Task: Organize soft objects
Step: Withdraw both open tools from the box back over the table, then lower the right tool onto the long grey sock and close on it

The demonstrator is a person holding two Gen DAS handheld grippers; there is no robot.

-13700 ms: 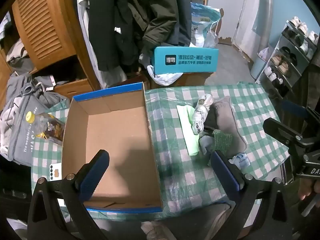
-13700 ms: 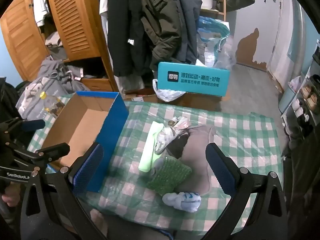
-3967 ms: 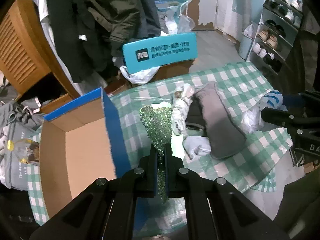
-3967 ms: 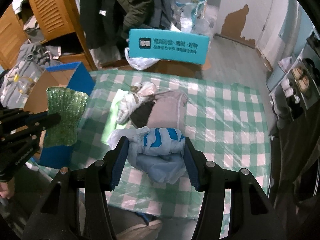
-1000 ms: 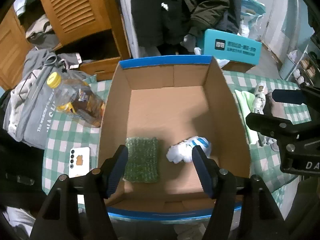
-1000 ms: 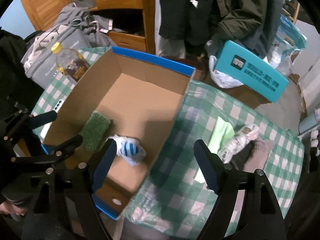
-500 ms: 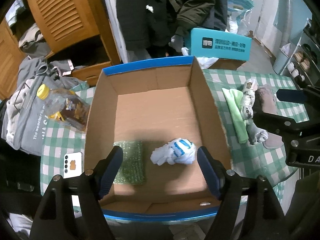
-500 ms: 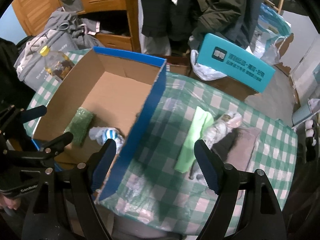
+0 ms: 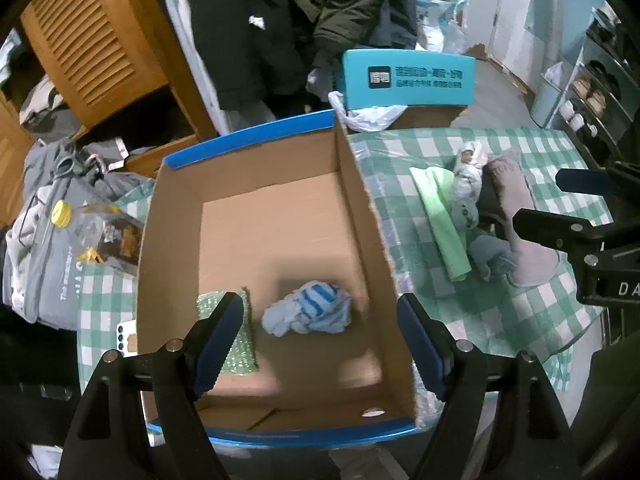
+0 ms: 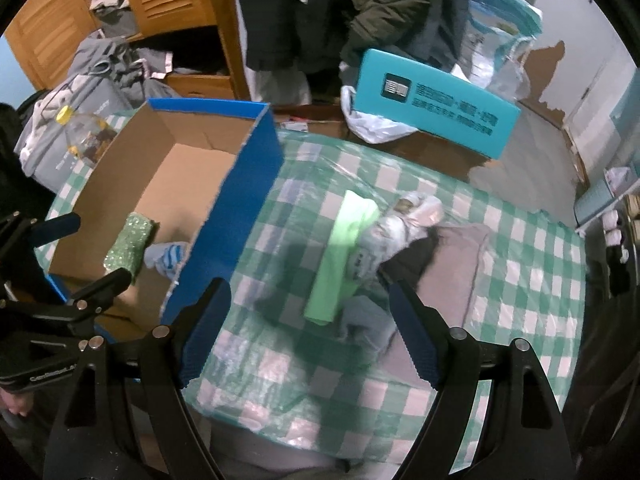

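Green sponge (image 9: 234,334) — half hidden by left tongs (image 9: 320,344).

left tongs (image 9: 320,320) empty, just widened, over box (image 9: 360,200) w/ green sponge (image 9: 240,344) + blue-white sock (image 9: 308,312).

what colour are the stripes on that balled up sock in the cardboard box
Blue stripes on pale fabric. The sock shows best in the left wrist view.

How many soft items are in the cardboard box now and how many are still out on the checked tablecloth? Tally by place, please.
In the blue-edged cardboard box: 2 (green glittery sponge cloth, blue-and-white striped sock bundle)
On the green checked tablecloth: at least 5 (light green folded cloth, white patterned bundle, grey-blue bundle, black cloth, grey-pink cloth)
Total: at least 7
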